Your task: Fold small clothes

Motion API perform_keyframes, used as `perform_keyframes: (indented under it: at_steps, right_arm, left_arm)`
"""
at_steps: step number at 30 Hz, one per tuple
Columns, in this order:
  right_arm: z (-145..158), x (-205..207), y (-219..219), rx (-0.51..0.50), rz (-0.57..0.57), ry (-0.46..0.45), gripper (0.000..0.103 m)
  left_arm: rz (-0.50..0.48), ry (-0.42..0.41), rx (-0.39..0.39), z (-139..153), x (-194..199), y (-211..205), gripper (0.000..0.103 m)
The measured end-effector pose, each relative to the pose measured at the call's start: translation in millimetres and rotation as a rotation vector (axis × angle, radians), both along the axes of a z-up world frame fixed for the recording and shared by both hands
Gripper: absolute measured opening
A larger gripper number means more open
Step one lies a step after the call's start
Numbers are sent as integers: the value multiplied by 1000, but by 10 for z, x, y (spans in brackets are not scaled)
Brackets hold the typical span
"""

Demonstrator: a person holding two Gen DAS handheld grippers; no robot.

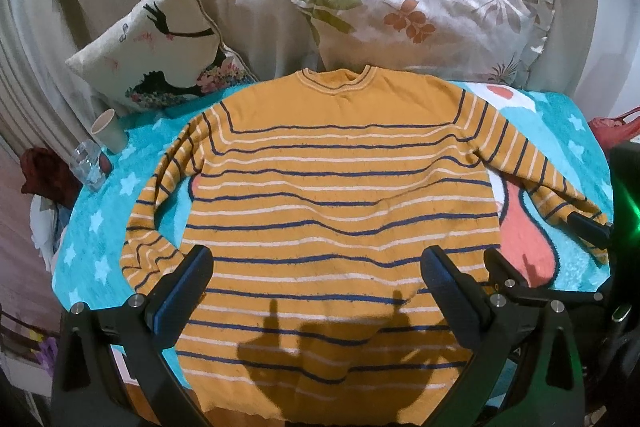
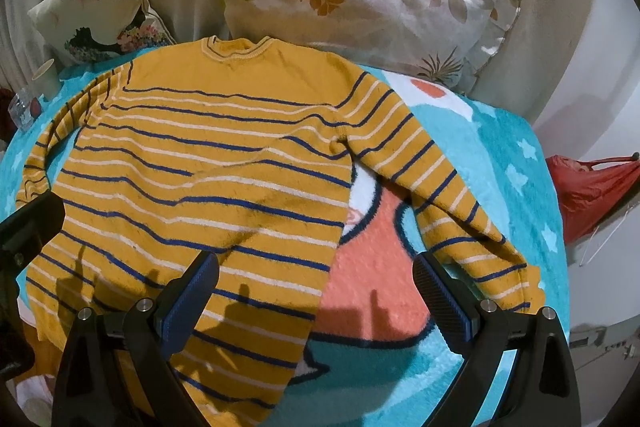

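Left wrist view: striped sweater (image 1: 336, 187), mustard with navy and white bands, lies flat and face up on the turquoise star blanket (image 1: 100, 223), neckline at 12 o'clock, hem at 6. Both sleeves spread out, left one curling down at 8 o'clock, right one running to 4 o'clock. Left gripper (image 1: 318, 281) hangs over the lower body of the sweater, jaws wide apart, nothing between them. Paper cup (image 1: 108, 131) and clear glass (image 1: 87, 165) sit at 9 o'clock on the blanket edge. Bird-print cushion (image 1: 160, 47) at 10 o'clock, floral pillow (image 1: 432, 23) at 1 o'clock, both behind the collar.

Right wrist view: right gripper (image 2: 316, 289) over the sweater's right hem edge and the pink patch of the blanket, jaws wide apart, empty. Right sleeve cuff lies just beside the right finger (image 2: 444, 301) at 4 o'clock. Red bag (image 2: 592, 191) at 3 o'clock, off the blanket.
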State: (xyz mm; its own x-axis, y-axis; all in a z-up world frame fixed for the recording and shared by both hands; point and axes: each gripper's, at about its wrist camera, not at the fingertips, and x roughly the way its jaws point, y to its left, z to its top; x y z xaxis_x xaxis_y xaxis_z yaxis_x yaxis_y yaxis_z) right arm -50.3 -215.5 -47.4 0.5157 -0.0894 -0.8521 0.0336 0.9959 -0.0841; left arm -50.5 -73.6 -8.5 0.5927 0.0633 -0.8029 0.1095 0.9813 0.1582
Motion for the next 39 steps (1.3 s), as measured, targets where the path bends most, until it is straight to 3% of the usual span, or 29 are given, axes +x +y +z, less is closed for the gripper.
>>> perform_keyframes:
  at_steps: [7,11,17,24,29,33,39]
  right_arm:
    - [-117,2,45,19,16,39,99]
    - [-190,29,170,29,44,76,99]
    - [-221,119,385,46,63,106,99]
    - [-223,320,724,100,73,148,99]
    - [-218,595,1302,221,205,197,99]
    - [-269,848,2003,302,347,232,99]
    - [-681,1124,3100,348,483,324,91]
  left_arm:
    - [50,77,-55,-170,1,268,103]
    - [116,98,-73,-236,37,621,103]
    - [268,67,-31,-309,172,1409,103]
    - [424,100,-19,-521,354,2507,103]
    - [496,119,-25,-613,434,3193,103]
    - [530,141,-55,-664,451,3661,103]
    - [548,166,-64,-719,450,4103,103]
